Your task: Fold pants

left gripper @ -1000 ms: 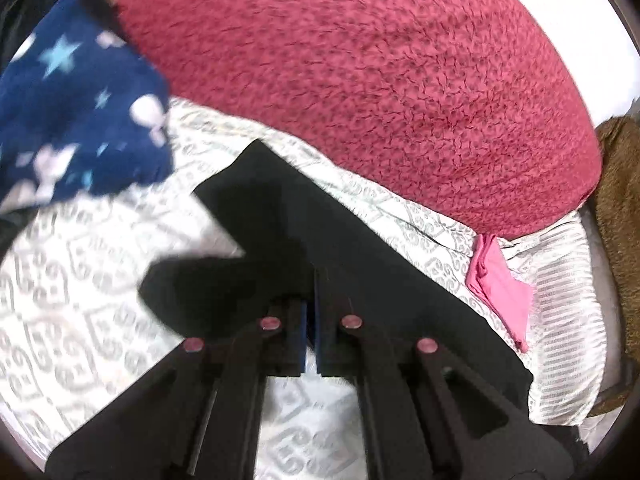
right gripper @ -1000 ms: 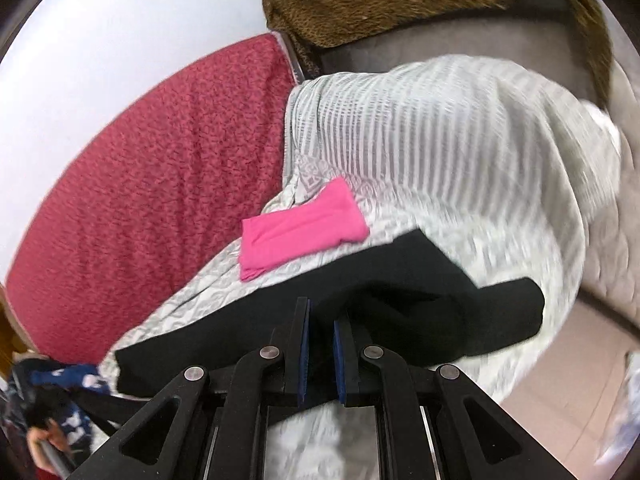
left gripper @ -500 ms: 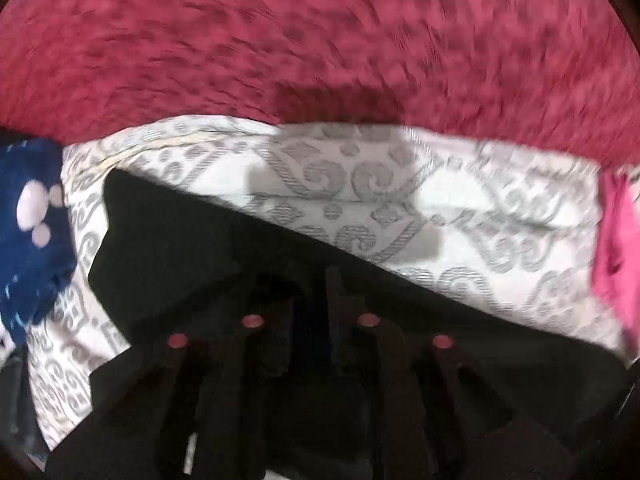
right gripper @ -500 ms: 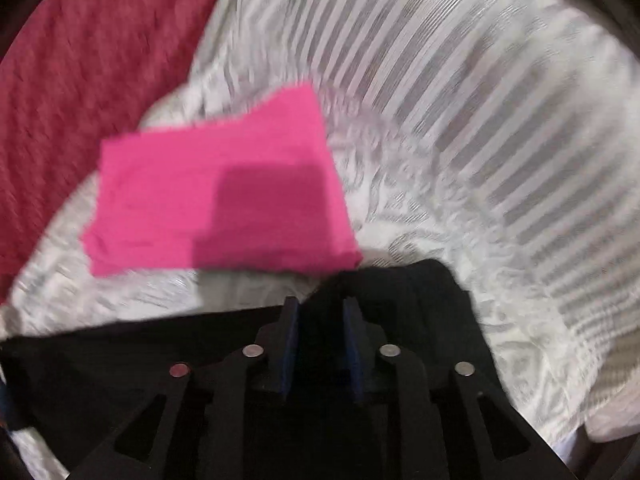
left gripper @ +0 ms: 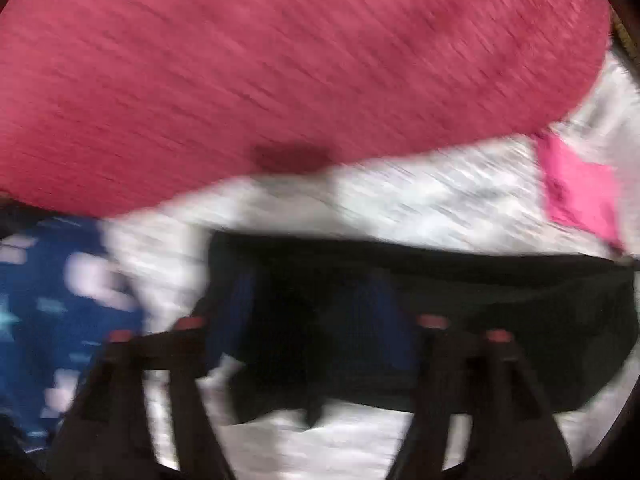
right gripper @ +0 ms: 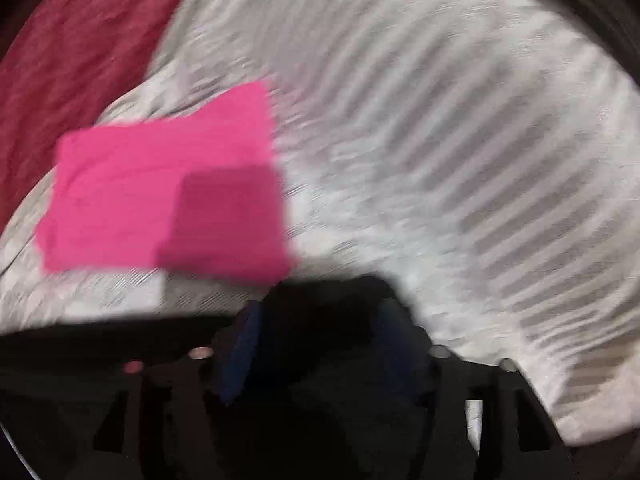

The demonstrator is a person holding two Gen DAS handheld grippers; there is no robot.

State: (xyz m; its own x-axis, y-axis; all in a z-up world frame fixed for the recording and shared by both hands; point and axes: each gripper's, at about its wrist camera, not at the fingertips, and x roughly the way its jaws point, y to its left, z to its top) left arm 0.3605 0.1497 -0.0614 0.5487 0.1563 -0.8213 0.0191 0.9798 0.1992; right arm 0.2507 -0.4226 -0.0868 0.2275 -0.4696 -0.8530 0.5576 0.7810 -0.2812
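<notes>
The black pants point(left gripper: 500, 300) lie as a long folded band across the white patterned sheet point(left gripper: 420, 204), all blurred by motion. My left gripper point(left gripper: 310, 312) hangs over their left end. Its jaws are opening wide, and black cloth lies between the blue pads point(left gripper: 236, 308) without being pinched. In the right wrist view the pants point(right gripper: 80, 344) run off to the left. My right gripper point(right gripper: 318, 344) is over their right end, its jaws also opening, with the cloth loose between the pads point(right gripper: 240, 352).
A big red cushion point(left gripper: 280, 80) borders the sheet at the back. A folded pink cloth point(right gripper: 160, 192) lies just beyond the pants' right end, also seen as pink cloth point(left gripper: 580, 192). A blue star-print fabric point(left gripper: 52, 300) sits at the left. A striped white blanket point(right gripper: 460, 160) rises at the right.
Both grippers were shut on the pants and have spread their jaws, letting the cloth go. They carried the lifted edge toward the cushion and pink cloth, and the pants now lie flat.
</notes>
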